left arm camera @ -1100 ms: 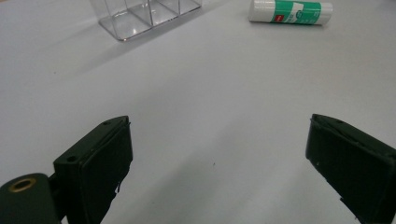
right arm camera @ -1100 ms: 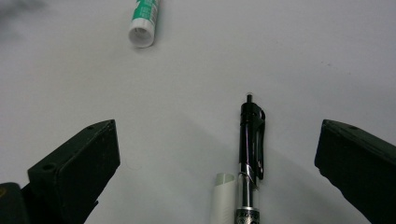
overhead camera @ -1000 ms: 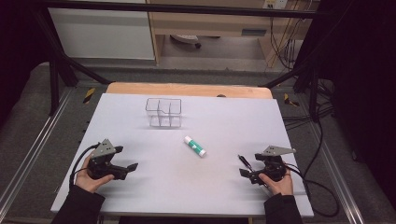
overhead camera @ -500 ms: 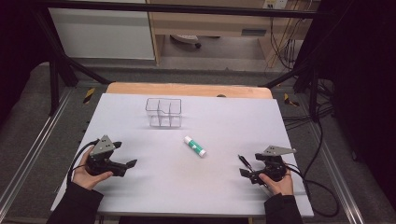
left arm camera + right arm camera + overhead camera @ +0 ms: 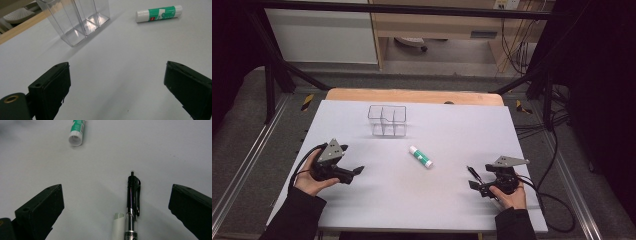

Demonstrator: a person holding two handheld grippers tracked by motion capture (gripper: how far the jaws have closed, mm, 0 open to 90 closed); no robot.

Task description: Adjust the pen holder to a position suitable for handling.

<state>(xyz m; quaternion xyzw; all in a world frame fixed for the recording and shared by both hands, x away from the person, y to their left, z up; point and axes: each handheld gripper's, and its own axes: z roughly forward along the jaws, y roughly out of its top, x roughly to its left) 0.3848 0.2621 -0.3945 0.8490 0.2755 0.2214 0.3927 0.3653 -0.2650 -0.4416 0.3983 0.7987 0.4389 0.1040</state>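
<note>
Left gripper (image 5: 354, 174): jaws wide apart, empty — low over white table (image 5: 452, 125).
Right gripper (image 5: 472, 179): jaws spread, straddling black pen (image 5: 132, 202).
Glue stick (image 5: 420, 156): mid-table, near clear organiser (image 5: 387, 120).

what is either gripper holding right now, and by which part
Nothing. Both the left gripper and right gripper are open; the pen lies loose between the right jaws.

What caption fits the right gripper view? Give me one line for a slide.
Open right gripper poised over a black pen lying between its jaws, glue stick beyond on the white table.
</note>
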